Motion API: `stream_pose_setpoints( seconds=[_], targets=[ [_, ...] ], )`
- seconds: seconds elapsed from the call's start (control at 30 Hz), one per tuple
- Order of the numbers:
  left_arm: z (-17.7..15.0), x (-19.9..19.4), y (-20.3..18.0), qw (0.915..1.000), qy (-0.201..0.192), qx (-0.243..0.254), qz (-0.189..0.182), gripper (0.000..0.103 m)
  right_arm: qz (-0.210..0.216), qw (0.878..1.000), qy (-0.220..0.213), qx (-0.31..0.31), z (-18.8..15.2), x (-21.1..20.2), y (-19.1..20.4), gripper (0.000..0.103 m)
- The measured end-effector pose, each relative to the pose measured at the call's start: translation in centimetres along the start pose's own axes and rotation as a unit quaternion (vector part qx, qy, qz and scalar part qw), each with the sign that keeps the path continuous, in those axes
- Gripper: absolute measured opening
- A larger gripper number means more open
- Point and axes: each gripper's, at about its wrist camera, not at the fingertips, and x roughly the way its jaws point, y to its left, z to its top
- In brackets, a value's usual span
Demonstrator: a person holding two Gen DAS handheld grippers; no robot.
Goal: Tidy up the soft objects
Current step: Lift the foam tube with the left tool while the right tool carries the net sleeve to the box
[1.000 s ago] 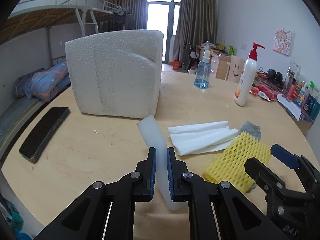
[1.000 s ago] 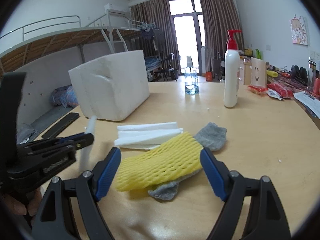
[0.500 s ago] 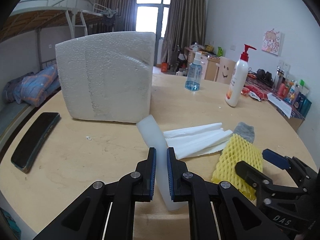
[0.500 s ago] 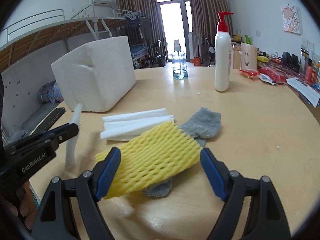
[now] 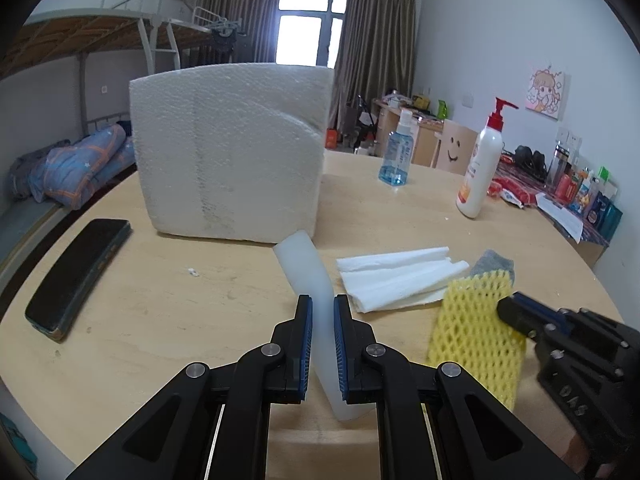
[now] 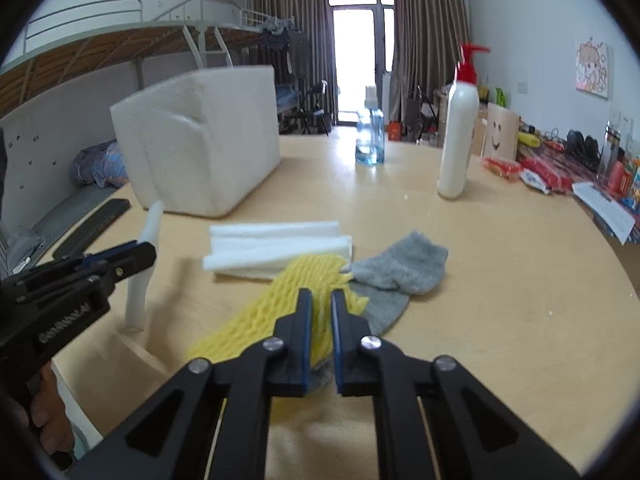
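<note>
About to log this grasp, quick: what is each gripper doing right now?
Left gripper: shut on the white foam strip.
Right gripper: shut on the yellow foam net.

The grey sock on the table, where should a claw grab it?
Probably the grey sock's far, wide end, coming down from above. That end lies flat and bare on the table, while the near end is tucked under the yellow foam net that the right claw is pinching.
</note>
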Motion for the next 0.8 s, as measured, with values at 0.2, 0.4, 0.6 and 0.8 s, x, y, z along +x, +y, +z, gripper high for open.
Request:
stream_pose_setpoints(
  seconds=[0.2,0.4,0.6,0.8],
  targets=[
    [0.0,-0.9,0.9,0.9999,-0.009,-0.007,0.002,0.012,0.008,0.999,-0.033,-0.01,1.0,-1.9,1.1,0.011],
    [0.0,-2.3,1.7,0.9996,-0.022,-0.014,0.008,0.011,0.012,0.997,-0.065,-0.027,1.6,-3.9,2.4,0.011],
    [0.3,-4.5,1.7,0.9986,-0.051,0.0,0.011,0.012,0.004,0.995,-0.092,-0.029,1.7,-5.1,2.8,0.011],
    [1.0,-7.4,1.1,0.9946,-0.099,0.026,0.011,0.012,-0.001,0.991,-0.129,-0.02,2.2,-7.0,2.6,0.011]
  ],
)
